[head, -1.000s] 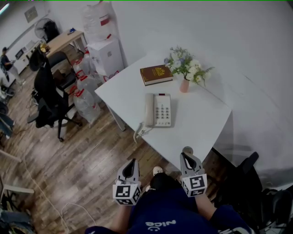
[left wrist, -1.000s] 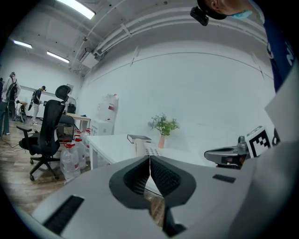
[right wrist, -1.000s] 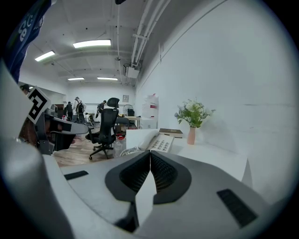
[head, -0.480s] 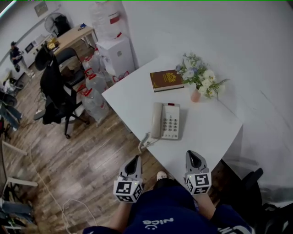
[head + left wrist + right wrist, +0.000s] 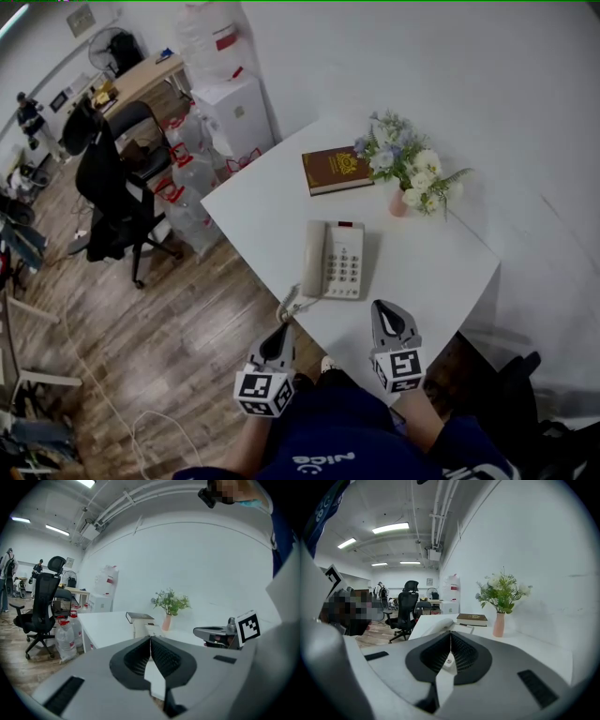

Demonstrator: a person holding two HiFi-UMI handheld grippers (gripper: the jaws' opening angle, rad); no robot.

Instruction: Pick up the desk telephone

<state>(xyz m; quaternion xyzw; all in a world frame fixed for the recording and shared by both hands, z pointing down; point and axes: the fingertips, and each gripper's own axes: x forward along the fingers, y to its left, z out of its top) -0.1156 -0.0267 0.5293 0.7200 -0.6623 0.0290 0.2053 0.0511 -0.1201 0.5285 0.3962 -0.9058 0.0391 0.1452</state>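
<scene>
When viewed along its own jaws, left grey two-jaw gripper: jaws pressed flat together, nothing between them. Held just off the near corner of the white square-topped table, above brown wooden plank floor.

Right grey two-jaw gripper: jaws likewise closed, empty. Tip over the table's near edge.

Cream push-button desk telephone: flat on the table, toward its near left side, handset resting in the cradle. Ahead of both grippers, touched by neither.

Coiled pale handset cord: hanging over the table's near left edge, close to the left gripper's tip.

Brown hardback book with gold lettering: flat on the table's far side.

Pink vase of white and blue flowers: upright on the table's far right part, by the wall.

Clear large water bottles with red handles: on the floor against the table's left side.

Black swivel office chair: left of the table, well apart.
</scene>
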